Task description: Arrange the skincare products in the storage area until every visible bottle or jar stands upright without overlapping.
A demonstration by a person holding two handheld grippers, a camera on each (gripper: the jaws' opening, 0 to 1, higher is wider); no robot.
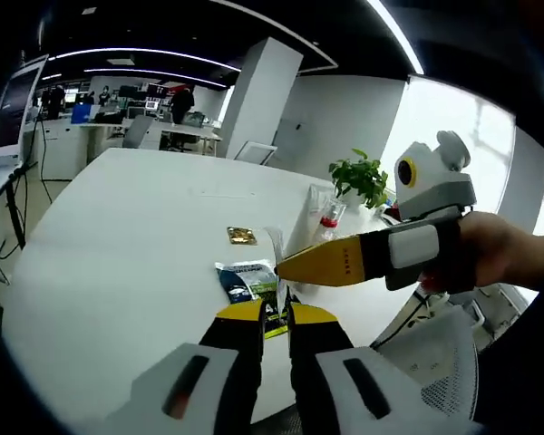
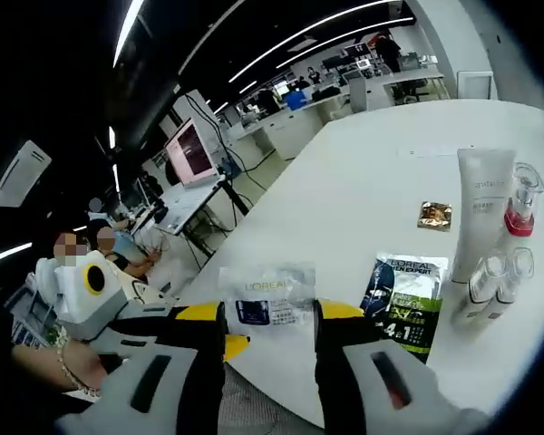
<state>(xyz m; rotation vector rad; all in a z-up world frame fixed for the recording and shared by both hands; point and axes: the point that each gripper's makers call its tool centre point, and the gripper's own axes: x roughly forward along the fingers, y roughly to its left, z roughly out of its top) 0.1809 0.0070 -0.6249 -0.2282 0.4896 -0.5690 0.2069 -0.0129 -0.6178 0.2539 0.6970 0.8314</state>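
Observation:
In the right gripper view my right gripper (image 2: pixel 268 319) holds a clear L'Oréal sachet (image 2: pixel 267 292) upright between its yellow jaws, over the table's near edge. On the white table (image 2: pixel 363 154) a white tube (image 2: pixel 480 213), a clear bottle with a red collar (image 2: pixel 521 207) and two small clear bottles (image 2: pixel 491 283) stand together. A green-black pack (image 2: pixel 403 294) and a gold sachet (image 2: pixel 433 215) lie flat. My left gripper (image 1: pixel 275 314) hangs shut above the pack (image 1: pixel 249 279), with nothing between its fingers. The right gripper (image 1: pixel 288 265) crosses in from the right.
A potted plant (image 1: pixel 361 177) stands at the table's far right corner, beyond the red-collared bottle (image 1: pixel 329 217). A mesh chair (image 1: pixel 435 353) sits by the near edge. Two seated people (image 2: pixel 118 245) and a monitor (image 2: pixel 189 149) are off to the left. Desks fill the office behind.

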